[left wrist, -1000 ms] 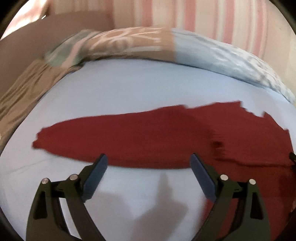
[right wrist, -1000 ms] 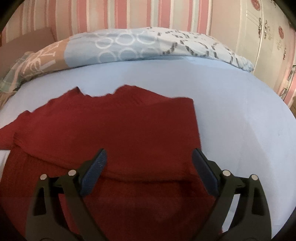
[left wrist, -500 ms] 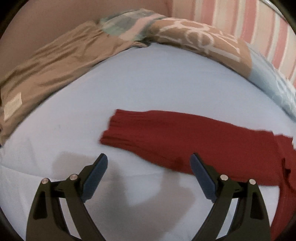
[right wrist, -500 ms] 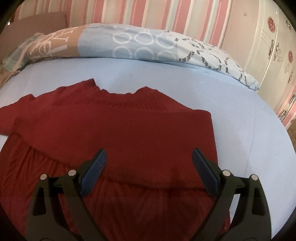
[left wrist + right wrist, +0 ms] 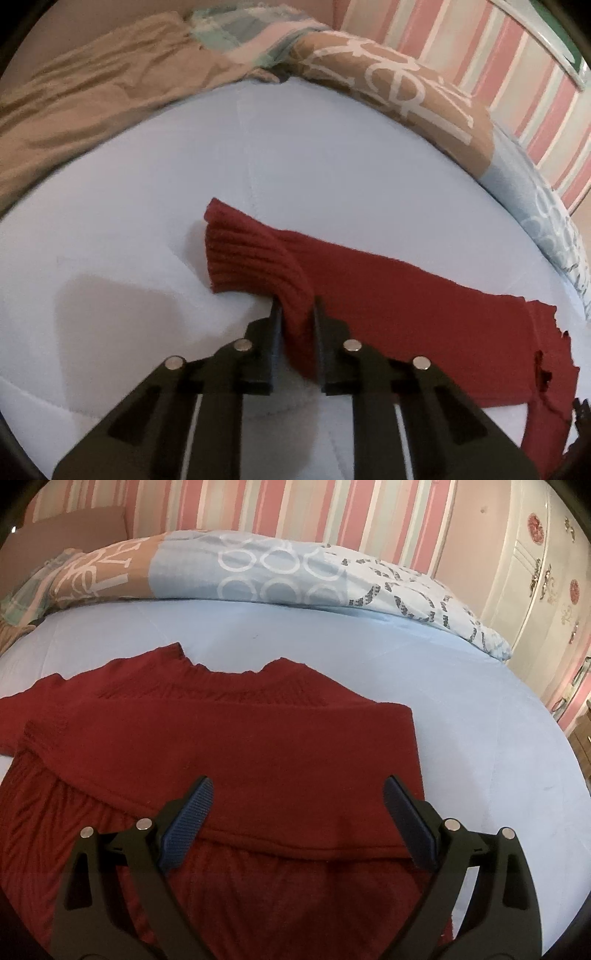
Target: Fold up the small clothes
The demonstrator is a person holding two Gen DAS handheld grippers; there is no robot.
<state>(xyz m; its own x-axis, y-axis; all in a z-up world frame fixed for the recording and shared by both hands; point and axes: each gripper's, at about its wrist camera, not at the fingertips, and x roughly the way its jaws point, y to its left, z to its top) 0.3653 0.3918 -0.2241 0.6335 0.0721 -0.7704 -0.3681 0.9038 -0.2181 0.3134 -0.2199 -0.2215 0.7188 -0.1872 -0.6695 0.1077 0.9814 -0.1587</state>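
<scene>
Left wrist view shows the left gripper [image 5: 295,314] pinched tight on the red sweater's sleeve [image 5: 369,295], close to the ribbed cuff [image 5: 251,254]. Its jaws have just been closing, and now a bunch of red knit sits squeezed between them, with the cuff standing up a little off the pale blue bed sheet [image 5: 147,184]. The sleeve is long and thin. It runs from the cuff near the middle of this picture down and away to the right, where it joins the body of the red sweater [image 5: 258,746]. So the cuff end points away from the body, toward the tan blanket [image 5: 92,92] at the far side of the bed. In the right wrist view the right gripper [image 5: 299,812] is wide open and holds nothing. Its two blue pads [image 5: 188,823] hang over the sweater's body, which lies flat on the sheet with the neck hole toward the patterned quilt [image 5: 277,572] by the striped wall. One flap of red already lies folded across the body (it looks like the other sleeve side, though I cannot be sure). So I think the folding has started but is not near done. This sleeve still sticks out to the side and needs to be laid over the body. After that the sweater likely needs folding up into a small neat shape.
</scene>
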